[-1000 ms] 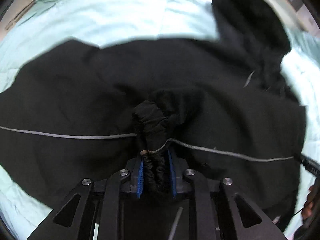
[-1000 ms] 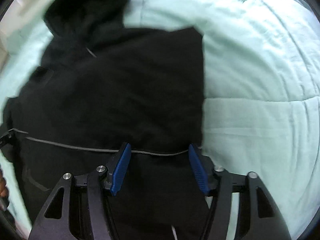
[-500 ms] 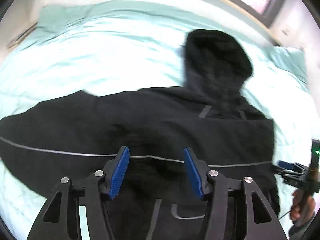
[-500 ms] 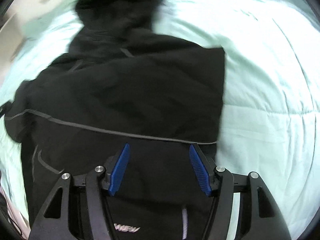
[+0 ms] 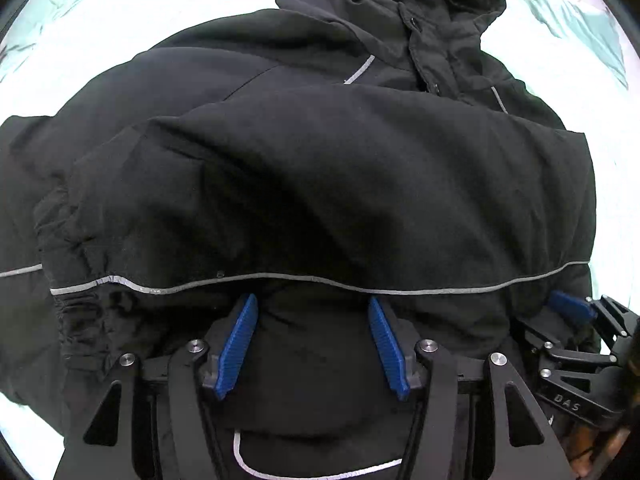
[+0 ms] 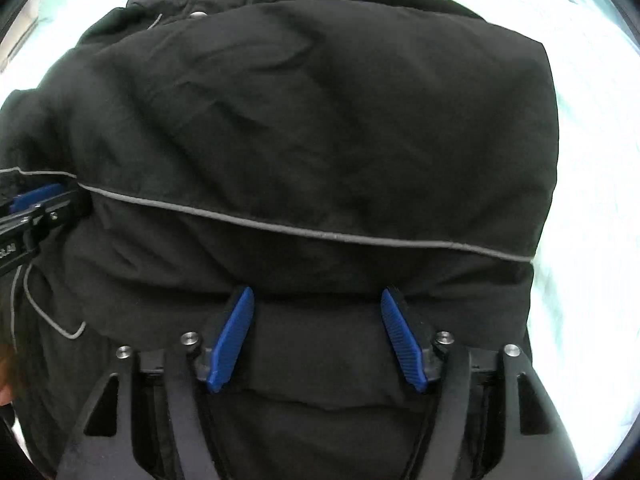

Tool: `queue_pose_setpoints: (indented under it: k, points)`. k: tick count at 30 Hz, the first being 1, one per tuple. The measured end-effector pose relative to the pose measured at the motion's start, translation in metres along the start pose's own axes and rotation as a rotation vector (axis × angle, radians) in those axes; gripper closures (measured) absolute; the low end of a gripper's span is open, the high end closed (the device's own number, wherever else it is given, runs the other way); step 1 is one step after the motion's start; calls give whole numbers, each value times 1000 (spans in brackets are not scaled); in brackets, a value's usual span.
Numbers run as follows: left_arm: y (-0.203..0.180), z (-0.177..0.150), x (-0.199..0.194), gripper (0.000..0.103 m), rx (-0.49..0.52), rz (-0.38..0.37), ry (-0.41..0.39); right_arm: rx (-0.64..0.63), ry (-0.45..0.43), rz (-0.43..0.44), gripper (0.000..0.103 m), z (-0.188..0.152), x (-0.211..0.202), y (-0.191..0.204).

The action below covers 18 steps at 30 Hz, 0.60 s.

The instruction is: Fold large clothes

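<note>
A large black hooded jacket (image 5: 360, 184) with thin grey piping lies on a pale green bed; it fills the right wrist view (image 6: 320, 140) too. Its sleeves are folded across the body, the hood at the far end. My left gripper (image 5: 312, 304) is open, its blue pads either side of the fabric just below a folded sleeve's piping, fingertips tucked under the fold. My right gripper (image 6: 316, 294) is open in the same way, close to the jacket's right side. Each gripper shows at the edge of the other's view: the right one (image 5: 572, 308), the left one (image 6: 36, 196).
The pale green quilted bedcover (image 6: 592, 160) surrounds the jacket, also in the left wrist view (image 5: 100, 32). A green pillow (image 5: 580, 24) lies at the far right by the headboard.
The left gripper let go of the bunched sleeve a second ago and opened. Both grippers have dropped low and close to the jacket, which now fills the views.
</note>
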<state>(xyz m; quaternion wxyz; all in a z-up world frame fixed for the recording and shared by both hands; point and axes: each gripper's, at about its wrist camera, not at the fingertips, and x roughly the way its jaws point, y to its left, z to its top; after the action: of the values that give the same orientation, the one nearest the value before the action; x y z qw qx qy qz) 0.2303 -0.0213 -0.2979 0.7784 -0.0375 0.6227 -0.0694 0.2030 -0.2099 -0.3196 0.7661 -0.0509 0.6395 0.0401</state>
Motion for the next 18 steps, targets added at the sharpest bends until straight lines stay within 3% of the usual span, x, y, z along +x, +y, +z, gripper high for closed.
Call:
queue_pose_setpoints:
  k: [3,6,11,18]
  points:
    - [5,-6,-15,44,-40,-28,-1,-32,-50,-39,20,-6,1,4]
    - [19,-23,-49,43,-82,-69,-44,7,-28,-10,20,-10,-7,-3]
    - [68,-68,-100,43,-186,-27,-119,26,16,29,20,-38,-38,1]
    - [227,-142,-167,43,-509,64,-242,-39,43,80,20,-90,-76,61]
